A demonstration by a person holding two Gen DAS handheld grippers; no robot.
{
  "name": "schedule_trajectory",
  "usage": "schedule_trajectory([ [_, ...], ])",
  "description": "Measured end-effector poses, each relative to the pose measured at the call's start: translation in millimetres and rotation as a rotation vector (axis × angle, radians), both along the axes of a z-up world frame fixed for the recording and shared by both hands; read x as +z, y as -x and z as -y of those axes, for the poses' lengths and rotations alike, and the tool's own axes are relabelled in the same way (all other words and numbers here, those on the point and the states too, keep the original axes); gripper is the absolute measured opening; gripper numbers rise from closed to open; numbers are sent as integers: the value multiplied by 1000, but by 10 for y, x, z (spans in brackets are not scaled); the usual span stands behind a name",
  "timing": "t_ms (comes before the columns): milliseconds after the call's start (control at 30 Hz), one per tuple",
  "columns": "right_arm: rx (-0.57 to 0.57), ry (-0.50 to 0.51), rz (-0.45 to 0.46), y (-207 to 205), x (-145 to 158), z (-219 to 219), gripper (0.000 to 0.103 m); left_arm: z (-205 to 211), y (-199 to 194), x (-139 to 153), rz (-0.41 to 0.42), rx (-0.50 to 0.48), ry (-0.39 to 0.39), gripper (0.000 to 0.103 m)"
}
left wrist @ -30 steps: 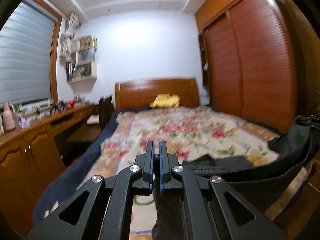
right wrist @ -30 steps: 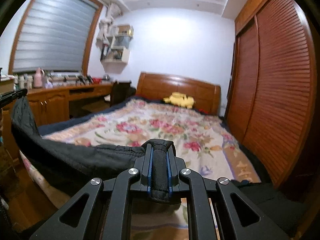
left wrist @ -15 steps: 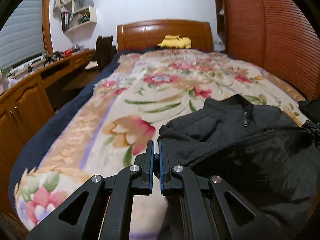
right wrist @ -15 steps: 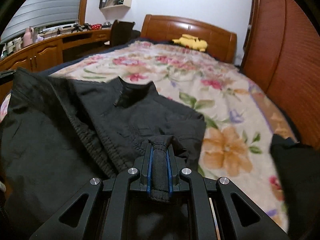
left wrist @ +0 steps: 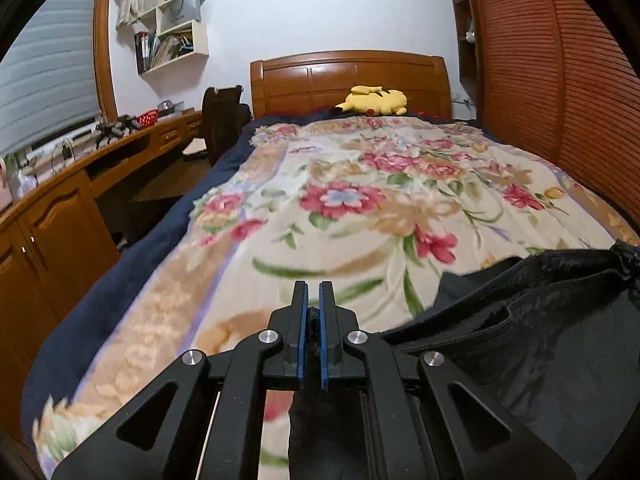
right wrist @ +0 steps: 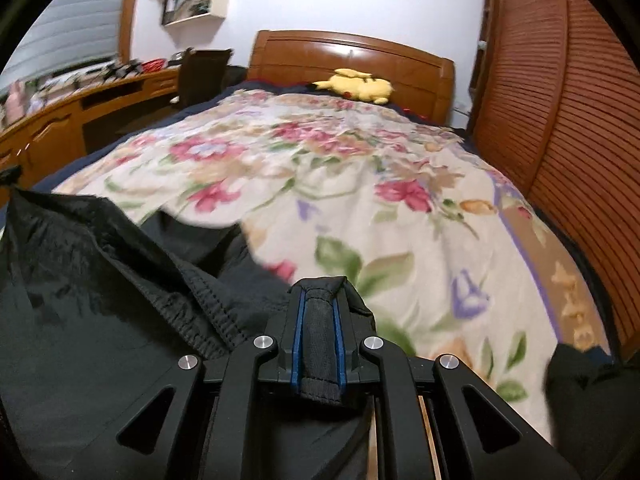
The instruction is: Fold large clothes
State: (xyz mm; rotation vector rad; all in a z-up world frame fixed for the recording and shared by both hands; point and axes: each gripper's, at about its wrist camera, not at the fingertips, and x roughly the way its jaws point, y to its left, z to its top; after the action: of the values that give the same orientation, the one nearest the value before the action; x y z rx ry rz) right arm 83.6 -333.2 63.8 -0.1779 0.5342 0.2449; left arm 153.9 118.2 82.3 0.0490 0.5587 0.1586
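The black garment runs off the right and bottom edges of the left wrist view, beside the left hand-held gripper, so its full shape cannot be told, and only a dark sliver of cloth shows between that gripper's nearly closed jaws. In the right wrist view the garment's far edge, ahead and left of the right hand-held gripper, is smeared by motion blur. To that gripper's right a second dark cloth is blurred and cut off by the frame.

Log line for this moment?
left gripper: shut on black nylon jacket | right gripper: shut on jacket | jacket stretched above floral bedspread
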Motion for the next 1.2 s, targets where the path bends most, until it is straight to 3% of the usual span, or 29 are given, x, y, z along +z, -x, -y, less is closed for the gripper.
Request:
schedule_trajectory([
  [100, -31, 2, 15, -207, 66, -67, 12, 61, -62, 102, 18, -9, -11, 8],
  [233, -46, 8, -8, -399, -71, -134, 13, 104, 9, 104, 26, -19, -22, 12],
  [267, -48, 9, -24, -396, -114, -146, 14, 105, 46, 71, 18, -36, -4, 19],
  [300, -53, 3, -38, -389, -131, -137, 16, 105, 68, 40, 7, -51, 14, 37],
  [333, -62, -10, -51, -402, -155, -124, 20, 106, 102, -5, -2, -66, 30, 48],
  [367, -78, -25, -58, -409, -178, -100, 25, 117, 119, -46, -14, -80, 40, 52],
  [400, -105, -32, -50, -408, -151, -65, 38, 140, 151, -125, -39, -100, 50, 64],
  [433, -136, -40, -31, -381, -142, -20, 59, 154, 177, -174, -51, -109, 55, 74],
  [500, -153, -81, -18, -333, -77, 76, 77, 199, 269, -284, -68, -133, 73, 78],
  [633, -141, -57, -43, -221, -100, 169, 77, 305, 472, -435, -90, -166, 79, 79],
  [867, -78, -39, -180, -216, -307, 224, 77, 416, 804, -618, -116, -211, 77, 79],
  [1067, -50, -49, -261, -367, -440, 189, 67, 458, 995, -793, -142, -225, 88, 79],
  [1167, -5, -31, -277, -402, -468, 113, 33, 479, 1045, -858, -148, -229, 78, 79],
  [1200, 22, -24, -267, -394, -452, 74, 10, 480, 1058, -856, -145, -228, 77, 79],
])
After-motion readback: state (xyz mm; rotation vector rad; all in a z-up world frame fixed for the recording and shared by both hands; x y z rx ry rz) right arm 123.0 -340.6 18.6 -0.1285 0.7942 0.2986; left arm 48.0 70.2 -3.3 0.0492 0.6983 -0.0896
